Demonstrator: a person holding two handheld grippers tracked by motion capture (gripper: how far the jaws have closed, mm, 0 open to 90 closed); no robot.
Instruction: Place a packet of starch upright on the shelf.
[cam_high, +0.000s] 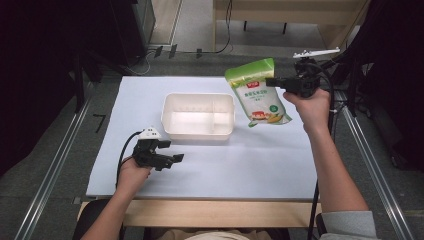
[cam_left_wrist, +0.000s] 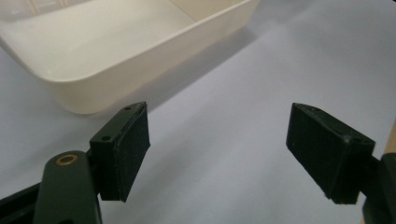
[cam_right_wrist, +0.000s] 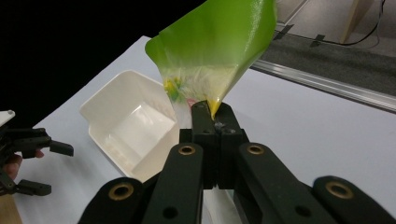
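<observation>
Print on the green-and-white pouch (cam_high: 258, 93) too small to read; white tub (cam_left_wrist: 116, 51) cropped at frame top.

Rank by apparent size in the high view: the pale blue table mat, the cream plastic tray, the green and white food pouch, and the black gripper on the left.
1. pale blue table mat
2. cream plastic tray
3. green and white food pouch, though held up nearer the camera, which may enlarge it
4. black left gripper

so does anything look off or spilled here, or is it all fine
Nothing stands out. The green-and-white bag hangs tilted, pinched at one edge by the right gripper, intact with no spill. The white bin sits squarely on the table; the left gripper rests open nearby.
</observation>
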